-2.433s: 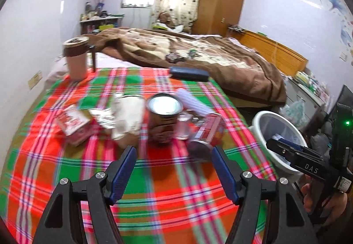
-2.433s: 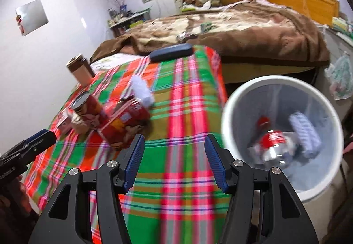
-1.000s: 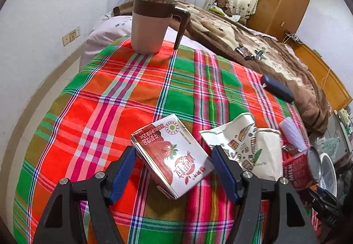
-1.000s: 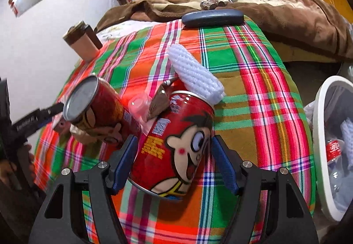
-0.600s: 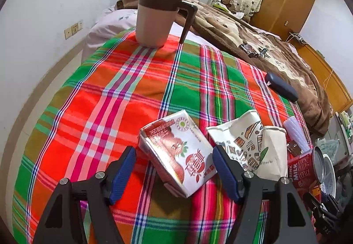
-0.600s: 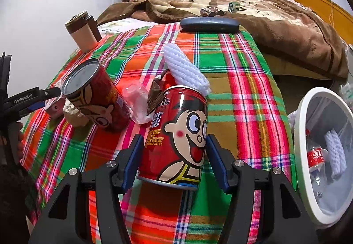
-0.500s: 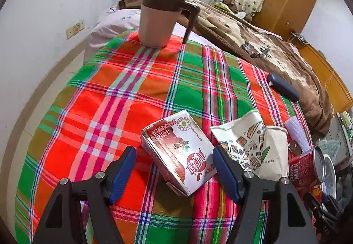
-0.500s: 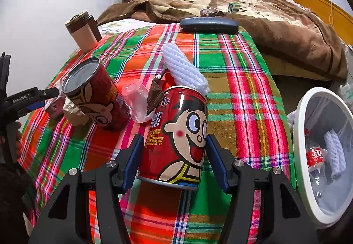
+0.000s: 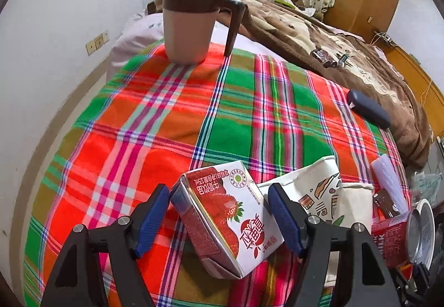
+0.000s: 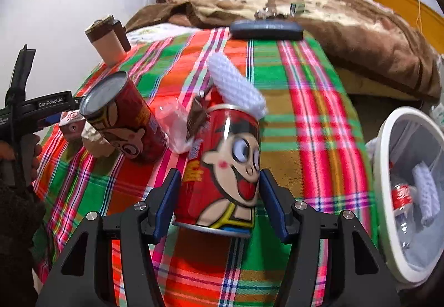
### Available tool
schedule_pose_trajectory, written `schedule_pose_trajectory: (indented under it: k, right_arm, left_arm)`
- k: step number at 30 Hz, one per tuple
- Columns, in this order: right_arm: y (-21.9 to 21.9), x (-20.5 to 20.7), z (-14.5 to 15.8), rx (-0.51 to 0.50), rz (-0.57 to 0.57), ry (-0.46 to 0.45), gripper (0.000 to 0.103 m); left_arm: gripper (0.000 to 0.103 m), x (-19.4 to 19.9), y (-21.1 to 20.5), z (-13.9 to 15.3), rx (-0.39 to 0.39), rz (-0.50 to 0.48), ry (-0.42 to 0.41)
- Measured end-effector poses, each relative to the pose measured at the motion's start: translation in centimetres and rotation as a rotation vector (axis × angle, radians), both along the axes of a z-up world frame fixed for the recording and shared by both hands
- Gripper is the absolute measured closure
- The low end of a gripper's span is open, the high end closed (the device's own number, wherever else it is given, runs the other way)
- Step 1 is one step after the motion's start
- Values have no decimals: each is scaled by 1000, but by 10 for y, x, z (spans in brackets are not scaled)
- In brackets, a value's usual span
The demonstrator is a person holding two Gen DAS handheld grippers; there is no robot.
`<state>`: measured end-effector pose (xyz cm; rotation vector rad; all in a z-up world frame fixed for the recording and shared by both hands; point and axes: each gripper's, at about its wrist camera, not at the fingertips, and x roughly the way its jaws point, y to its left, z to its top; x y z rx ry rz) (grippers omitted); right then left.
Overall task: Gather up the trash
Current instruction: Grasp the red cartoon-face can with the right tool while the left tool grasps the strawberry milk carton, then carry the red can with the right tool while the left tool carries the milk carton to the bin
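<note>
1. The plaid cloth (image 9: 172, 124) spreads ahead of both tools, and the white bin (image 10: 388, 168) stands off its edge to the right of the right gripper (image 10: 219, 196), a red-labelled bottle (image 10: 402, 196) lying inside.
2. The red cartoon can (image 10: 224, 168) stands between the right gripper's blue pads, which press both of its sides; its yellow lettering is too blurred to read.
3. The strawberry carton (image 9: 227, 218), printed with Chinese characters, lies tilted between the left gripper (image 9: 219, 218) pads; the left pad touches its corner, while the right pad sits just beside it, contact unclear.
4. A second can (image 9: 394, 240) right of it reads "MILK".
5. "GenRobot.AI" marks the left tool's arm.
</note>
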<state>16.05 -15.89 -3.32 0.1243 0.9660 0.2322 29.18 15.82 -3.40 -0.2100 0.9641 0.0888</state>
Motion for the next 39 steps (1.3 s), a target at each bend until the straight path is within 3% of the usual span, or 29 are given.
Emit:
schedule_pose_trajectory:
  k: [5,15,19,28,39]
  right_arm:
    - [2,-2,-7,-23,2,1,48]
    - [-5,-3,-2,14,-18,-10,49]
    - [-8,-4,1,21,-32,-27,49]
    - [-12,-15,12,35,-32,-94,49]
    - [-17,-30,18,72,-42,-114,49]
  left_arm:
    - [29,-7,5,-2,-37,5,-4]
    - [30,-17,-5,-1,1,-72,1]
    - [30,-26,-3,-1,-35,-86,8]
    - [33,-64,-2,7,-60,-118,-35]
    - [35,-100,-13,16,-78,-135,-81]
